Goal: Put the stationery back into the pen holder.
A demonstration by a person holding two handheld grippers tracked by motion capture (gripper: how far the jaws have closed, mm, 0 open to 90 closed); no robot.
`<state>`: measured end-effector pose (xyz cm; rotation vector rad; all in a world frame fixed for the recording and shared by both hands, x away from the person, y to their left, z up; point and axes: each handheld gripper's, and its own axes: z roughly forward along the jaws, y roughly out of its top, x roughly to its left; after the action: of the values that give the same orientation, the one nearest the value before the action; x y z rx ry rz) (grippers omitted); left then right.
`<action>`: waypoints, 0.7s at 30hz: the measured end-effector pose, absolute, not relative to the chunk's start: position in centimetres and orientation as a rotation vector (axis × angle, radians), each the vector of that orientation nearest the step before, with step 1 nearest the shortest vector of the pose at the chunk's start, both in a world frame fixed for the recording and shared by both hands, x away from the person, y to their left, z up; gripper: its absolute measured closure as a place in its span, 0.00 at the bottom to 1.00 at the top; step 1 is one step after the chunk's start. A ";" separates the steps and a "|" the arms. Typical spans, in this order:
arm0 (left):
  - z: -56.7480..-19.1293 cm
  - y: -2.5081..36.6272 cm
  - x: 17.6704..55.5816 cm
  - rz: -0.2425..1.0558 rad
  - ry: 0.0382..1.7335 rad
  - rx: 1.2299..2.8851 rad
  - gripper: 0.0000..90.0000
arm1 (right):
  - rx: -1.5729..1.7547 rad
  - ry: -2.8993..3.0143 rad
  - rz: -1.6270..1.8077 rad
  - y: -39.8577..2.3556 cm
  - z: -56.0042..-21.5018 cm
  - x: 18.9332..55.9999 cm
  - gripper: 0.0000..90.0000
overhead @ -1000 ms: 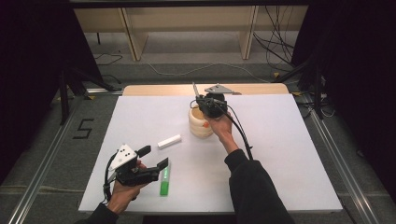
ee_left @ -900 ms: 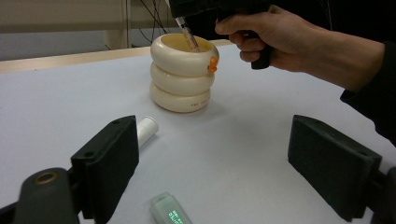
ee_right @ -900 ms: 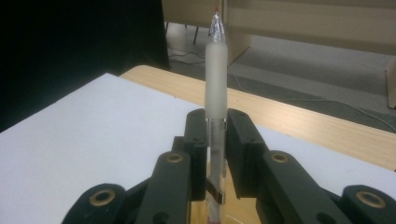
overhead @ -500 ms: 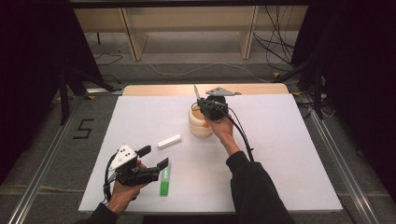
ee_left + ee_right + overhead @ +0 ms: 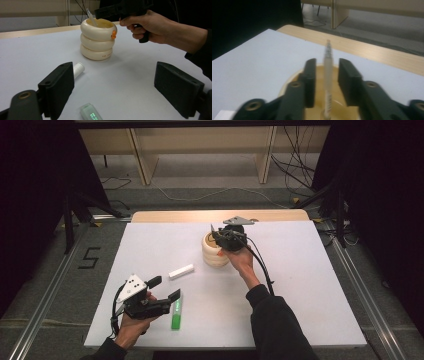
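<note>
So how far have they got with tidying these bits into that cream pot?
One pen already stands in the cream pot. The right gripper sits over it; its jaws have just been opening, with gaps beside the pen, so it looks let go. The left gripper waits open. The green marker and white tube lie on the table, likely next.

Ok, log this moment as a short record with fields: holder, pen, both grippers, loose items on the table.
holder: cream ringed pot, upright on the white table
pen: clear pen, standing in the pot
right gripper: over the pot, jaws just opened, apart from the pen
left gripper: open, nothing between the jaws
loose items: white cap; green marker
</note>
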<state>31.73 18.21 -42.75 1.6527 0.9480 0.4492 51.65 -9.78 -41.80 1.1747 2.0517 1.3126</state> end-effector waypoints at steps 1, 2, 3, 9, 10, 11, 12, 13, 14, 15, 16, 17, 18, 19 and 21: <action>-42.7 18.2 31.7 0.449 0.948 1.656 0.18 | 1.171 2.054 1.314 -9.9 -41.7 51.5 0.69; -42.7 18.2 31.7 0.447 0.951 1.647 0.18 | 1.160 2.047 1.322 -10.1 -41.6 51.4 0.69; -42.7 18.2 31.8 0.447 0.951 1.649 0.18 | 1.161 2.041 1.333 -10.3 -41.5 51.3 0.67; -42.8 18.2 31.8 0.451 0.948 1.655 0.18 | 1.164 2.039 1.380 -11.2 -40.6 50.8 0.62; -42.8 18.1 31.8 0.449 0.948 1.655 0.18 | 1.161 2.041 1.386 -11.3 -40.5 50.6 0.61; -42.8 18.2 31.8 0.452 0.947 1.658 0.18 | 1.162 2.042 1.391 -11.4 -40.4 50.5 0.59; -42.8 18.1 31.8 0.448 0.950 1.652 0.18 | 1.163 2.046 1.390 -11.5 -40.3 50.4 0.58; -42.8 18.1 31.8 0.450 0.950 1.651 0.18 | 1.166 2.050 1.391 -11.6 -40.2 50.3 0.57; -42.8 18.1 31.8 0.450 0.949 1.653 0.18 | 1.164 2.055 1.399 -11.8 -40.2 50.1 0.57; -42.8 18.1 31.8 0.450 0.948 1.657 0.18 | 1.163 2.059 1.403 -11.9 -40.1 50.0 0.56; -42.8 18.1 31.8 0.450 0.948 1.657 0.18 | 1.166 2.064 1.406 -12.0 -40.0 49.8 0.54; -42.8 18.1 31.8 0.449 0.949 1.657 0.18 | 1.171 2.068 1.407 -12.1 -39.9 49.7 0.54; -42.8 18.1 31.8 0.450 0.949 1.656 0.18 | 1.165 2.073 1.407 -12.2 -39.9 49.6 0.53; -42.8 18.1 31.8 0.450 0.950 1.655 0.18 | 1.162 2.073 1.405 -12.3 -39.8 49.4 0.52; -42.9 18.1 31.8 0.450 0.951 1.657 0.18 | 1.155 2.077 1.406 -12.5 -39.7 49.0 0.50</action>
<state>31.82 18.12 -42.85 1.6567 0.9509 0.4496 49.05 -12.49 -39.66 1.1551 2.0772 1.4058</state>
